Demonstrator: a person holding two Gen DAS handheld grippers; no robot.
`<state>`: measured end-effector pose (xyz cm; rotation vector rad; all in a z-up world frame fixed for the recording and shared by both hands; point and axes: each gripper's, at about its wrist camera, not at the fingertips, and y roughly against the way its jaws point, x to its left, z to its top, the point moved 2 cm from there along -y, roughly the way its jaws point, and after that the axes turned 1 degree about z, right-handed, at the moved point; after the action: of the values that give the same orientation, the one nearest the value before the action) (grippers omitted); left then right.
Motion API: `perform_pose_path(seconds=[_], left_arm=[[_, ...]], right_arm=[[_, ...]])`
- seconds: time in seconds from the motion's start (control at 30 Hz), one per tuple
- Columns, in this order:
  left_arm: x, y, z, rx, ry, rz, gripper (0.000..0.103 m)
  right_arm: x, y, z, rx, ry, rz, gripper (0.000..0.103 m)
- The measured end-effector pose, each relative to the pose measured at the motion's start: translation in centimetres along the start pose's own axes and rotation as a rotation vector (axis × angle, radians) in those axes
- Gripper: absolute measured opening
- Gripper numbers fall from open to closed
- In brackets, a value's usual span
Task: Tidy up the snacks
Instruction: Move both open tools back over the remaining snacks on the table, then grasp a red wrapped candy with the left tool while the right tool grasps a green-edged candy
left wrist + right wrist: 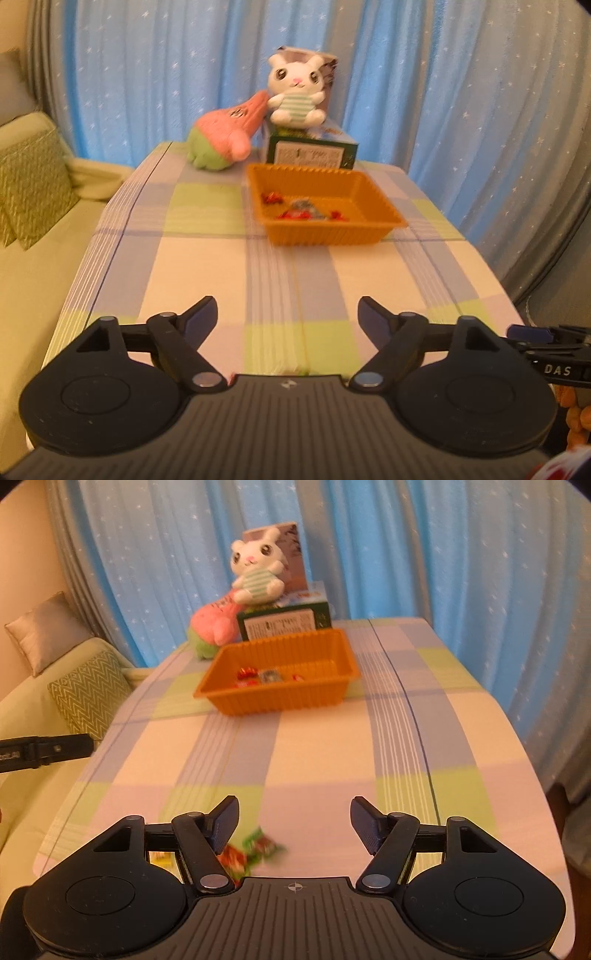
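Note:
An orange ribbed tray (325, 236) (280, 701) stands on the far half of the checked table and holds several small wrapped snacks (303, 212) (258, 675). My left gripper (287, 317) hangs open over the near part of the table, nothing between its fingers. My right gripper (293, 818) is also open and well short of the tray. Green-and-red wrapped candies (255, 849) lie on the cloth just below and beside its left finger (223, 819), blurred, not gripped. A yellow wrapper (162, 856) peeks out behind that finger.
Behind the tray stands a dark green box (312, 151) (284, 624) with a white bunny plush (295, 92) (258, 572) on top and a pink-green plush (221, 136) (212, 627) leaning beside it. A sofa with cushions (33, 184) (88, 694) lies left, blue curtains behind.

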<state>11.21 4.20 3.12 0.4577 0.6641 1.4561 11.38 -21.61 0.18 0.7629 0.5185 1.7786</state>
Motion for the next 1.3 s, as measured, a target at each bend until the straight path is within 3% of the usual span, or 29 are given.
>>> perform_pose_path(seconds=[0.33, 0.67, 1.03, 1.3], left_arm=[[4.2, 0.6, -5.3, 0.087, 0.008, 0.078, 0.083], [5.3, -2.1, -6.9, 0.141, 0.021, 0.057, 0.081], [5.1, -7.6, -6.4, 0.237, -0.053, 0.01, 0.05], [4.5, -11.1, -6.6, 0.303, -0.102, 0.007, 0.036]], right_arm=[[0.6, 0.4, -4.8, 0.05, -0.009, -0.021, 0.067], [1.1, -2.2, -5.5, 0.085, 0.003, -0.004, 0.067], [0.0, -5.7, -4.9, 0.12, -0.002, -0.015, 0.067], [-0.1, -7.8, -4.7, 0.144, 0.011, -0.009, 0.067]])
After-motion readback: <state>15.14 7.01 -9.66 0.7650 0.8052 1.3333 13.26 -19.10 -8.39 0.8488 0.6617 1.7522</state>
